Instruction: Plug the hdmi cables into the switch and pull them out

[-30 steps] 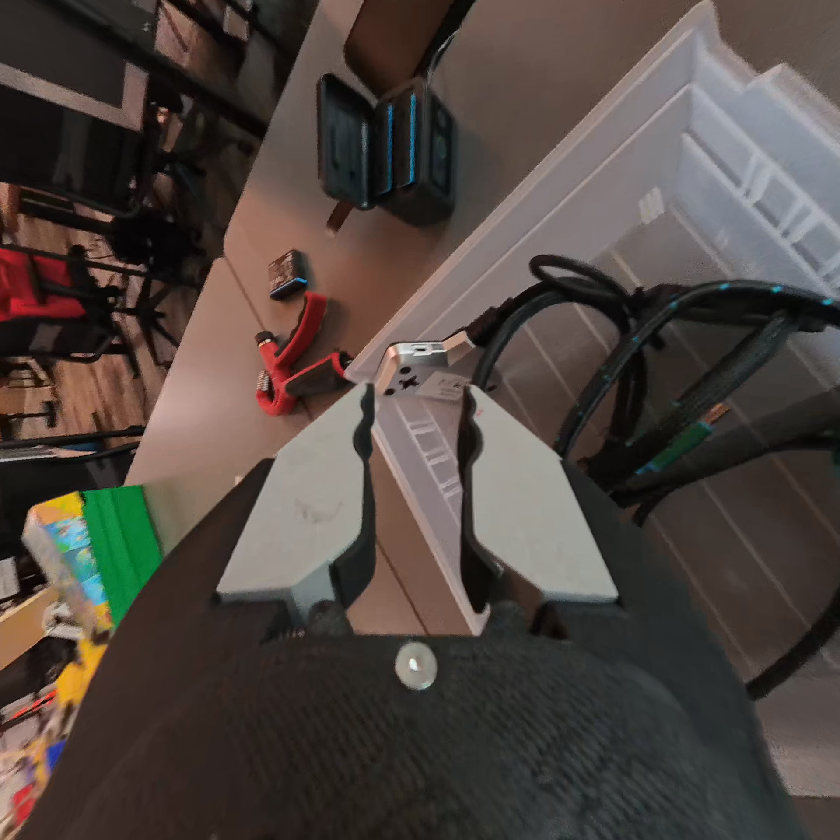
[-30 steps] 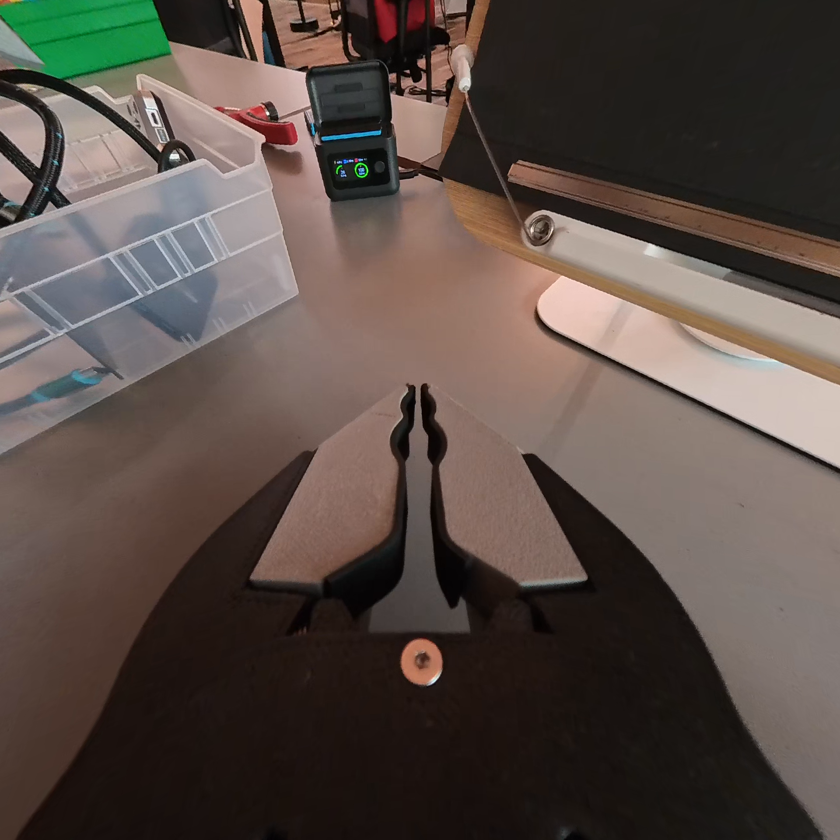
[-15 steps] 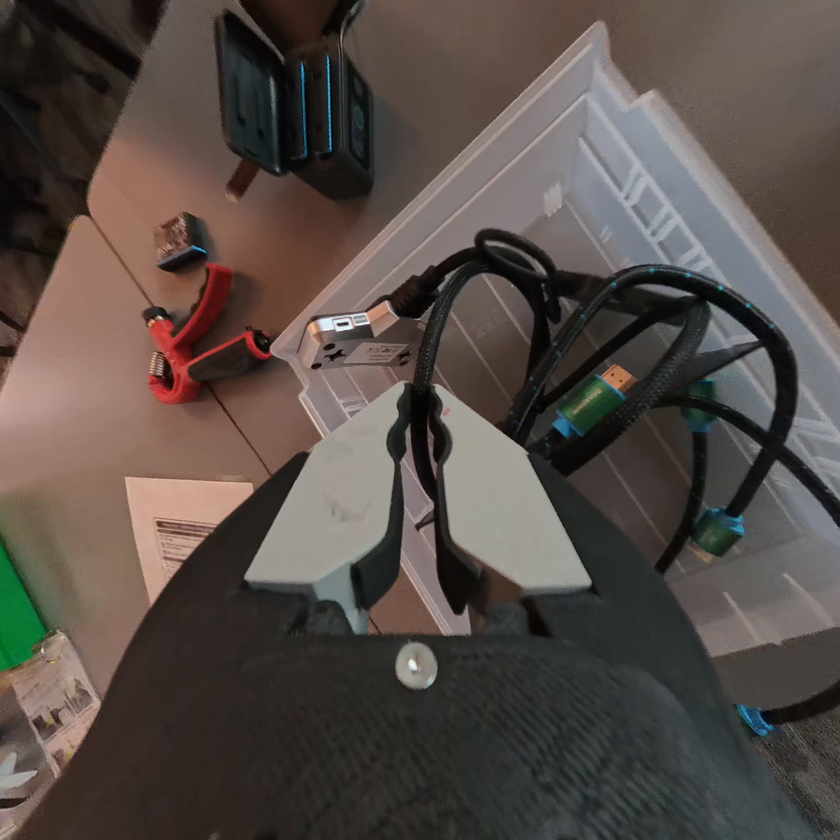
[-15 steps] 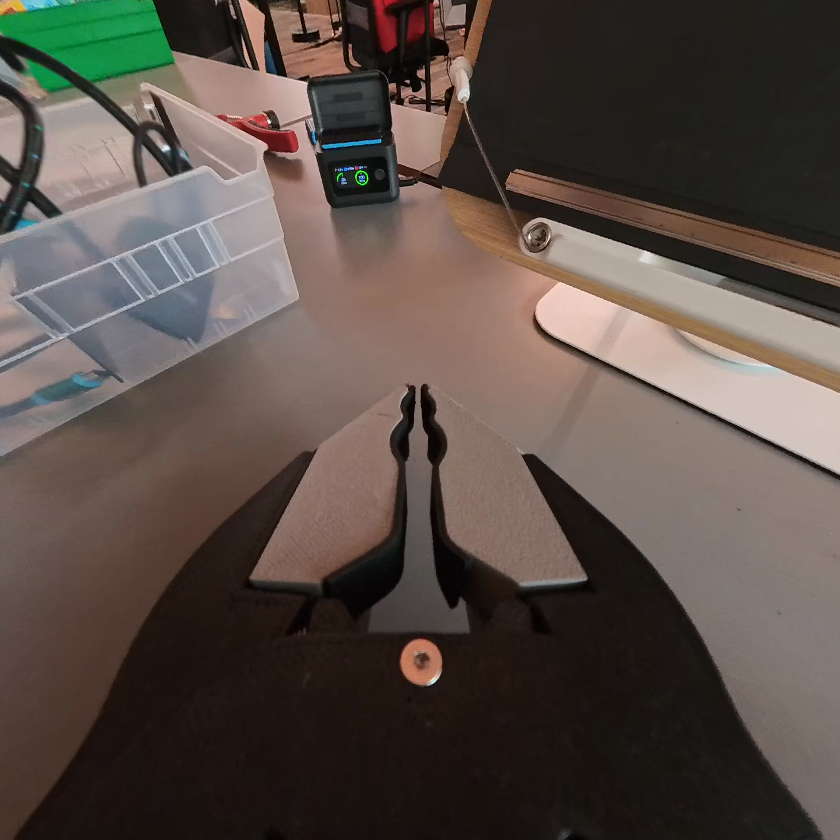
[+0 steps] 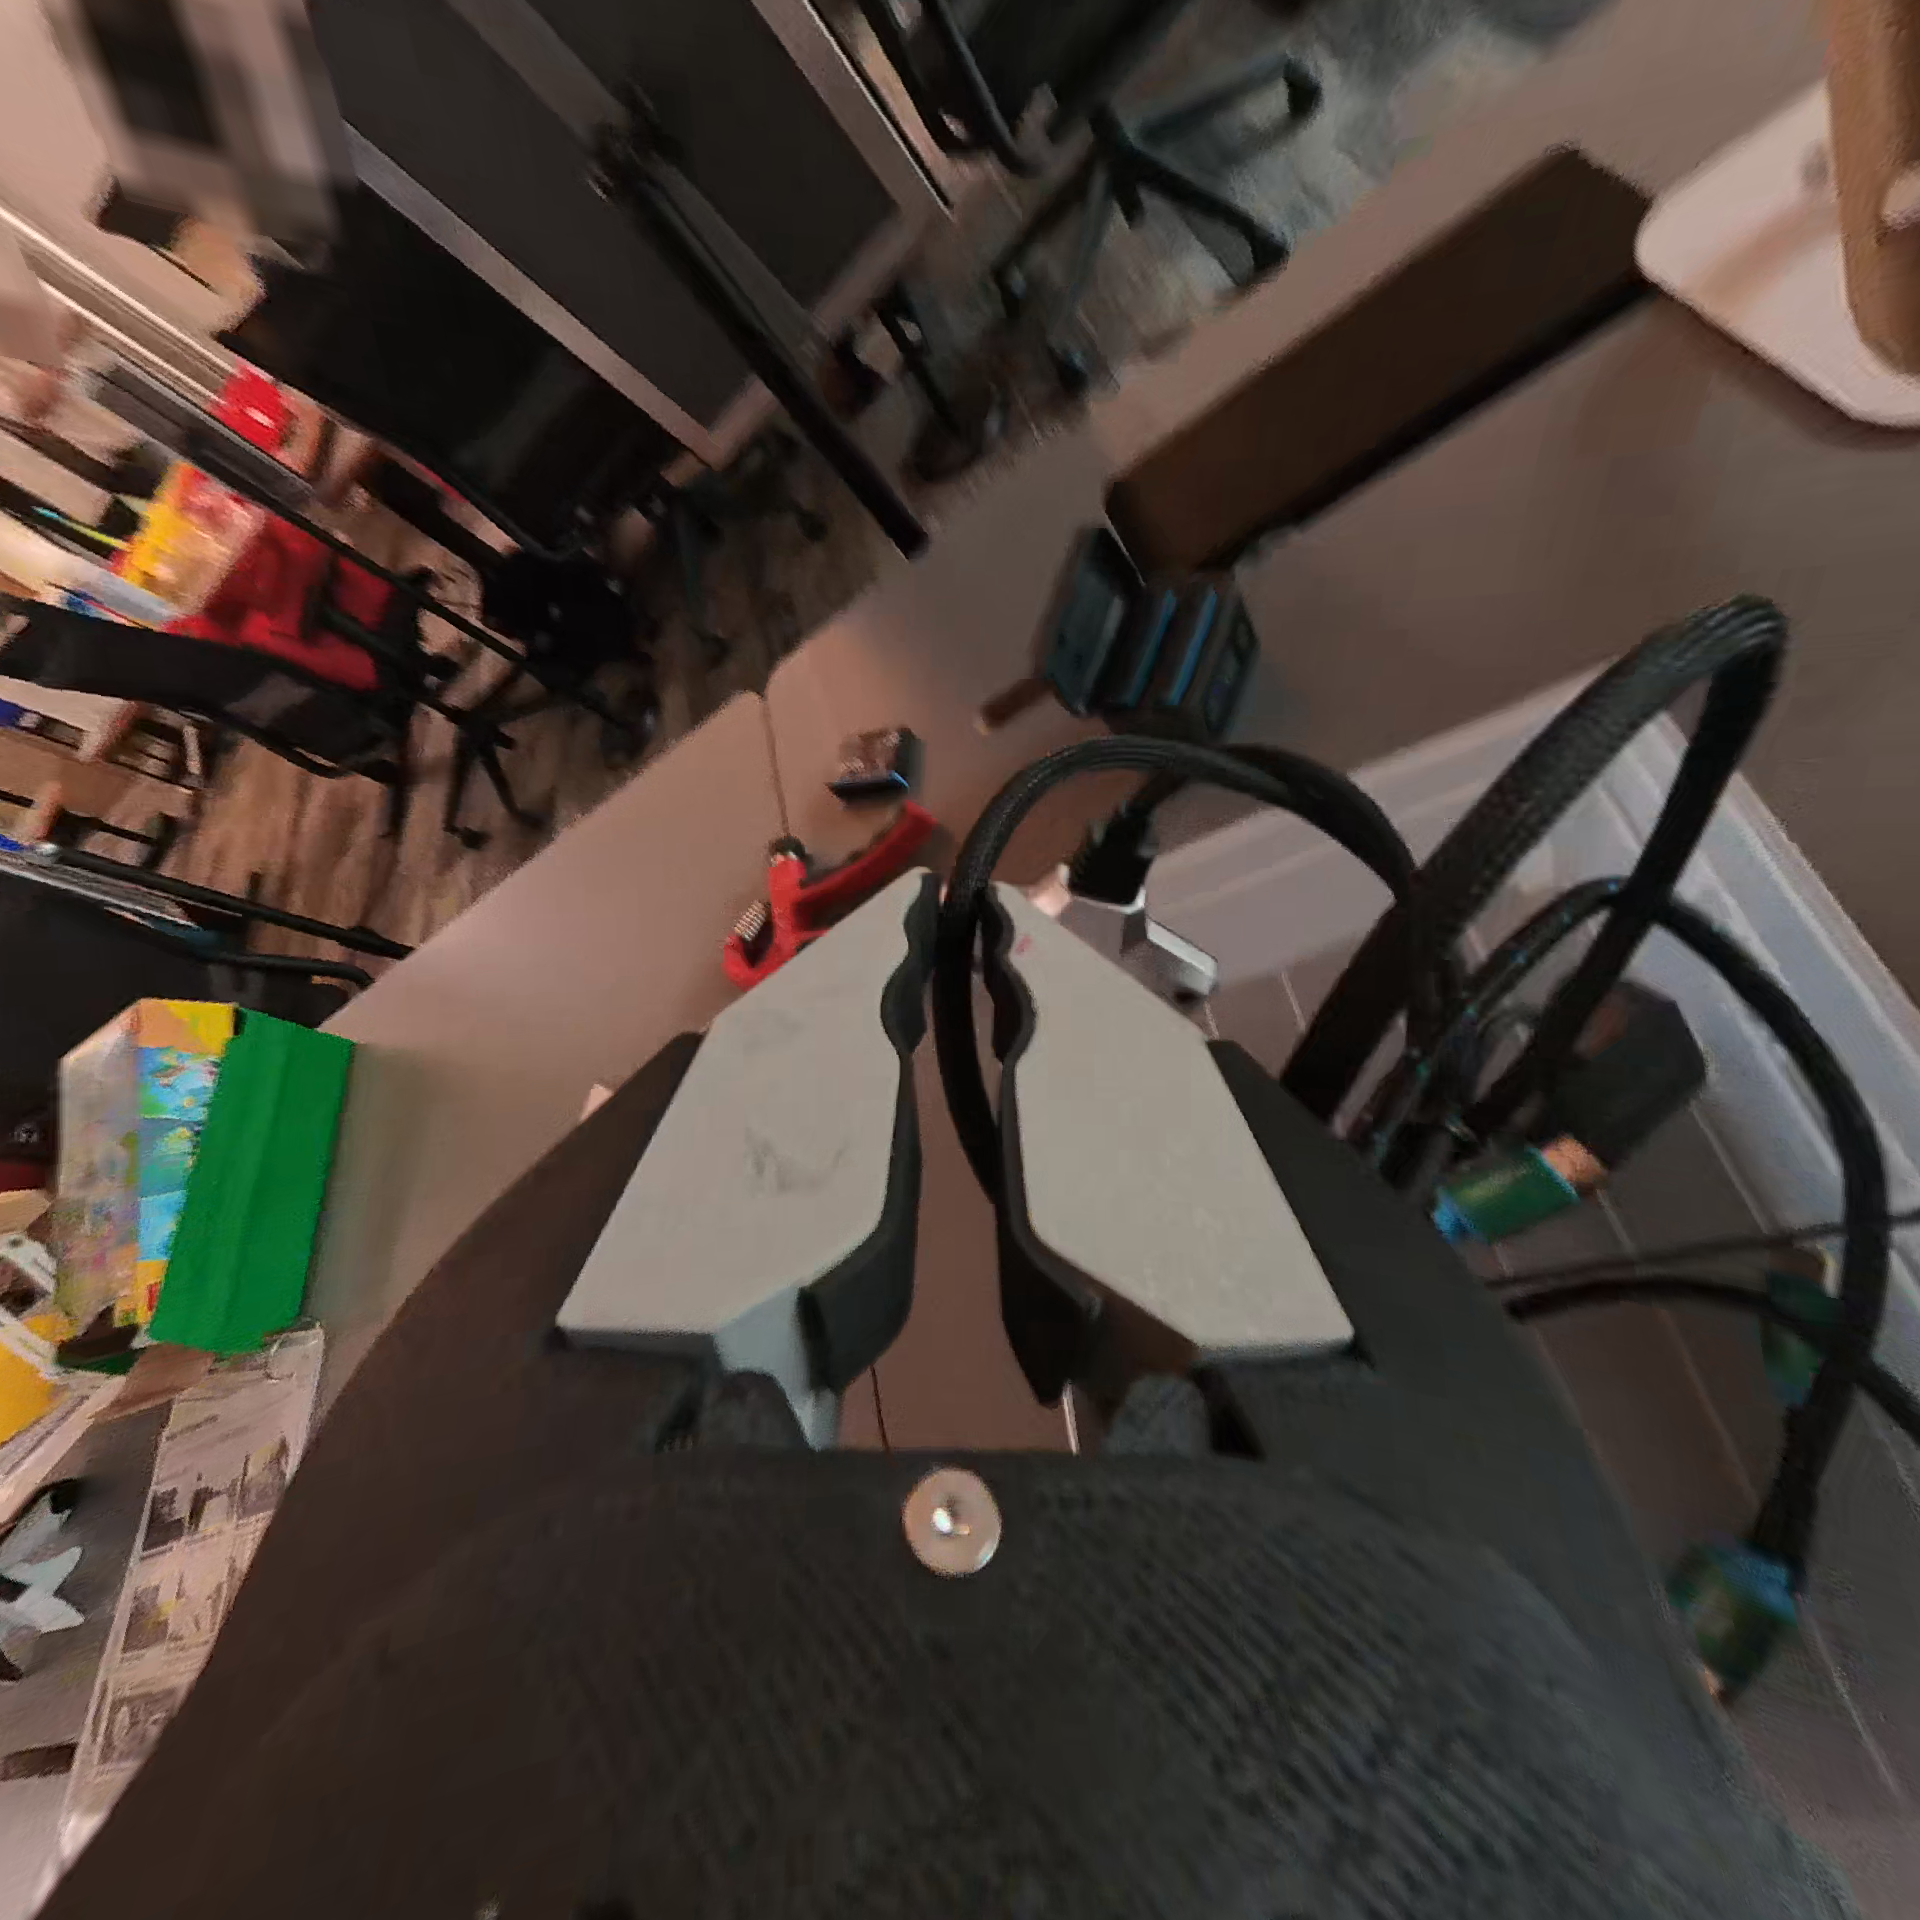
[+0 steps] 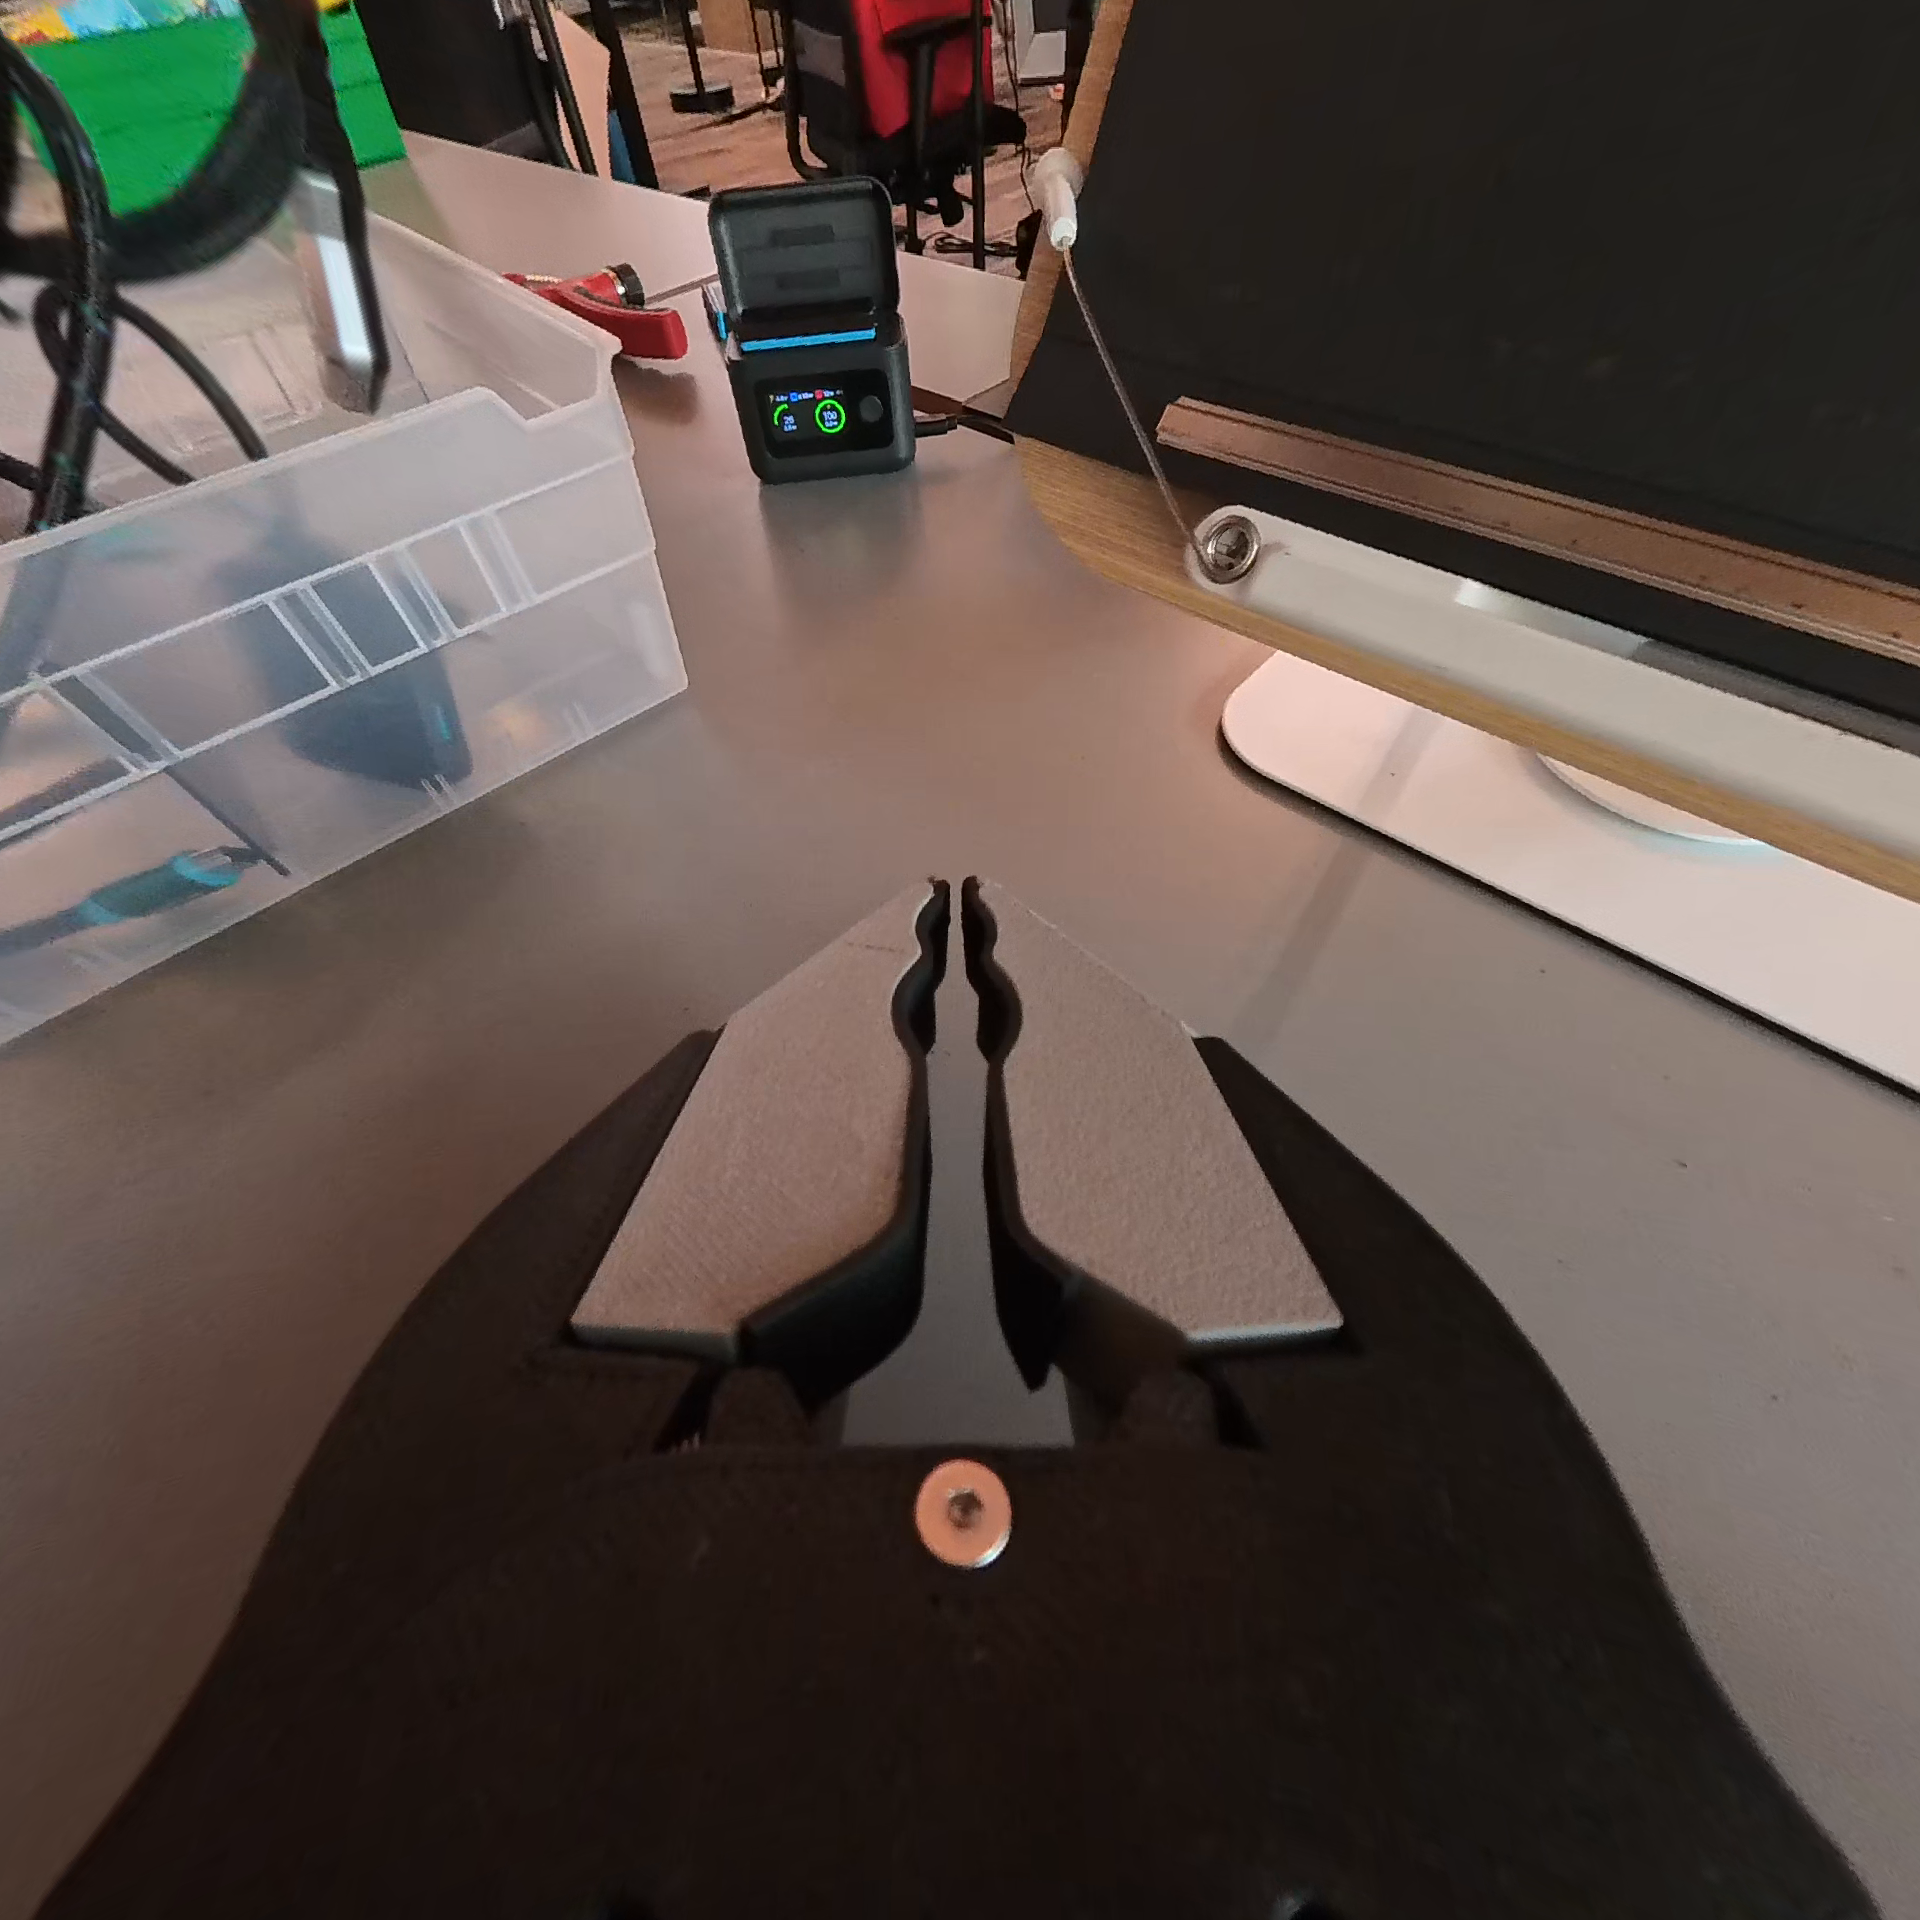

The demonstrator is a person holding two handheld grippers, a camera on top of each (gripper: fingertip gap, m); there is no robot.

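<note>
My left gripper (image 5: 961, 914) is shut on a black braided HDMI cable (image 5: 1195, 764) and holds it up above the clear plastic bin (image 5: 1714, 831). The silver switch (image 5: 1158, 930) hangs from that cable just past my fingertips. More braided cables with green and blue plugs (image 5: 1501, 1195) dangle to the right. In the right wrist view the lifted cables (image 6: 208, 218) and the hanging switch (image 6: 348, 301) show over the bin (image 6: 343, 582) at upper left. My right gripper (image 6: 954, 888) is shut and empty, low over the grey table.
A black charging case with a lit screen (image 6: 821, 374) stands behind the bin, and a red hand grip (image 6: 613, 307) lies beside it. A monitor on a white base (image 6: 1558, 831) fills the right. A green box (image 5: 249, 1174) sits at the left table edge. The tips of one gripper are about 35 cm away from the tips of the other.
My left gripper closed on the braided cable and rose, lifting the cables and the switch out of the bin. The right gripper has stayed in place.
</note>
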